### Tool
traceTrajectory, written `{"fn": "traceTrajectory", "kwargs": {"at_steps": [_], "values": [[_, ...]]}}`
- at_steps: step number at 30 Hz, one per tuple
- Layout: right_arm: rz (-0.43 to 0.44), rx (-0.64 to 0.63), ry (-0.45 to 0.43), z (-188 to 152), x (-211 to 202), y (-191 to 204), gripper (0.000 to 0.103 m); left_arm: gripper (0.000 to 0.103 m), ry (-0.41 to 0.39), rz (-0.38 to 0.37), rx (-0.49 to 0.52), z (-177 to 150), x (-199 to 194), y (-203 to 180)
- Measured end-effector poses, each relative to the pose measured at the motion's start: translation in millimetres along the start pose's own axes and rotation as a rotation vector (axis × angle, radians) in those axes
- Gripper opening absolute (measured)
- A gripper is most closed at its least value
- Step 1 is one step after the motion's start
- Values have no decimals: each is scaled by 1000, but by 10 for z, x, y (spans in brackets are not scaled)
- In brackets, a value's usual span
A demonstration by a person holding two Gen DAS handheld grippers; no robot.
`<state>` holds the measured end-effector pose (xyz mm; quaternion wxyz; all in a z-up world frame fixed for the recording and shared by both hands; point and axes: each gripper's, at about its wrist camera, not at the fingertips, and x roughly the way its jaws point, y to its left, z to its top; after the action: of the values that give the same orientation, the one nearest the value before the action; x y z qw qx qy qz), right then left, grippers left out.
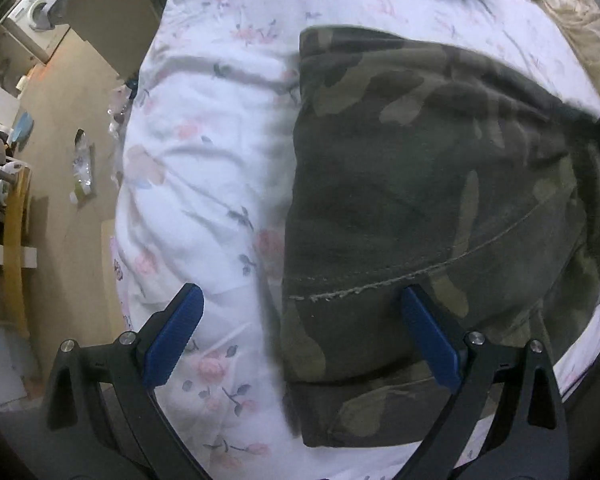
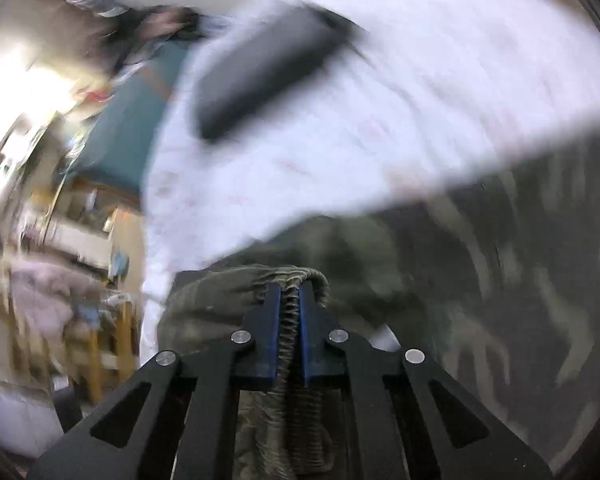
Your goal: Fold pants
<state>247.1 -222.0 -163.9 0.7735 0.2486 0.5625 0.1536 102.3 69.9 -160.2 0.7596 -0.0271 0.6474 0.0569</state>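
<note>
Pants (image 1: 420,208) lie toward 1 o'clock of the wide-open, empty left gripper (image 1: 300,336); their gathered edge is clamped by the right gripper (image 2: 289,296).

the left gripper (image 1: 302,304) points down with its blue pads (image 1: 172,340) spread wide and nothing pinched between them, while the right gripper (image 2: 289,292) is clamped tight on the pants (image 2: 288,320).

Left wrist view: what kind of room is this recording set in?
Probably a home bedroom: the camouflage pants lie on a floral bedsheet, with a washing machine and a wooden chair beyond.
</note>
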Motion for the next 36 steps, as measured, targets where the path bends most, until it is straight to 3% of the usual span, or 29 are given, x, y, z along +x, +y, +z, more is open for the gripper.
{"fn": "traceTrajectory", "kwargs": {"at_steps": [2,3,4,5,8,11,14,16,20,22,24,25,28,30,32,36], "values": [[-73,-41,76,-53,154,-46,30,98,3,-6,-1,-7,-9,9],[-91,-62,63,-40,102,-42,38,98,3,-15,-9,-11,-28,19],[-98,-75,53,-13,42,-37,54,98,-9,-30,-25,-26,-82,61],[-119,-86,38,26,-47,-25,57,98,-27,-39,-45,-46,-142,109],[-144,-195,-1,131,-288,199,57,98,-57,-58,-78,-76,-243,204],[-103,-357,59,189,-230,674,57,98,-27,-69,-81,-113,-195,211],[-48,-507,192,306,158,1238,57,98,19,-78,-69,-171,-101,169],[-77,-583,232,347,450,1493,57,98,47,-72,-40,-226,-30,122],[-149,-692,419,291,1090,1637,57,98,113,-69,-30,-280,157,117],[-181,-735,470,213,1240,1613,54,98,135,-67,-21,-296,227,108],[-208,-799,467,149,1284,1621,9,98,151,-56,7,-313,273,62],[-221,-809,455,151,1269,1613,2,98,158,-55,11,-313,293,57],[-232,-854,319,242,1094,1627,1,98,171,-52,14,-316,321,21],[-240,-778,266,396,1030,1557,0,98,171,-52,13,-314,313,10],[-237,-784,232,410,992,1561,1,98,171,-45,16,-318,320,-21],[-280,-828,278,224,840,1556,13,97,157,-38,40,-277,272,-114]]}}
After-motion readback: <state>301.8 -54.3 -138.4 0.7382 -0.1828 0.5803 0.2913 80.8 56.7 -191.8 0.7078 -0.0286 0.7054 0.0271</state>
